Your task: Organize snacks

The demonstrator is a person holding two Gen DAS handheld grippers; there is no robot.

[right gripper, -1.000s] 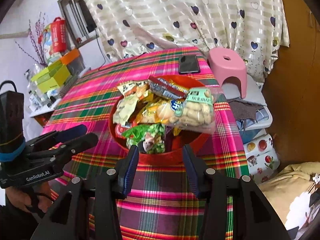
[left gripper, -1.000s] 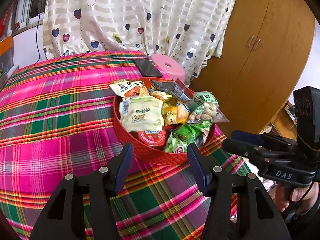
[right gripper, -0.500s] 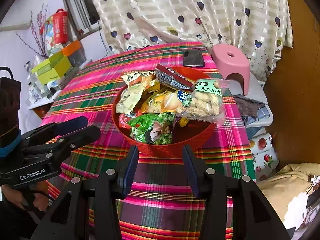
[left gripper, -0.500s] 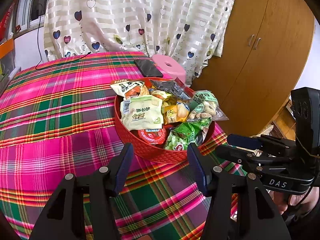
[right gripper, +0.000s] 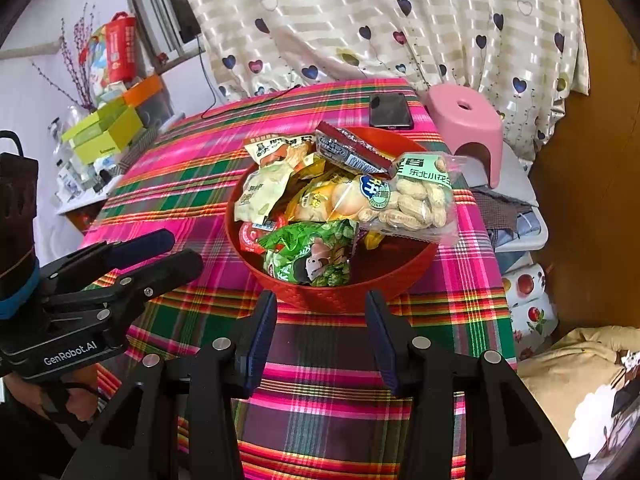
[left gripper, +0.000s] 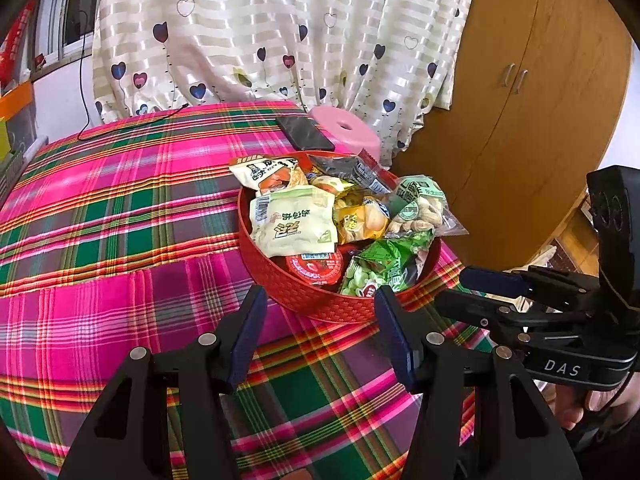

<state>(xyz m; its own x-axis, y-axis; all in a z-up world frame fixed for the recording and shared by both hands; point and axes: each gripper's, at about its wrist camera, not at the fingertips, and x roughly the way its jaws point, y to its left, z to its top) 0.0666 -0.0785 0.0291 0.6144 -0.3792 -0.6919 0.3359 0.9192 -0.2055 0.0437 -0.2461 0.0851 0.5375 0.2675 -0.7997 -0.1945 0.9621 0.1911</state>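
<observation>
snack packets (left gripper: 292,228) in a bowl (left gripper: 320,304) on the table (left gripper: 120,220), phone (left gripper: 306,133) behind.

Heart-print curtain (left gripper: 280,32) behind — wooden wardrobe (left gripper: 520,100) right, pink stool (right gripper: 466,114) between.

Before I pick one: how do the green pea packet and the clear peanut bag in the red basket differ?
The green pea packet is opaque with printed artwork; the peanut bag is clear, its shelled peanuts visible under a pale green label. The pea packet lies at the basket's near edge, closest to both grippers; the peanut bag sits farther back on the right, overhanging the rim of the red basket. Both rest on top of the pile, untouched.
</observation>
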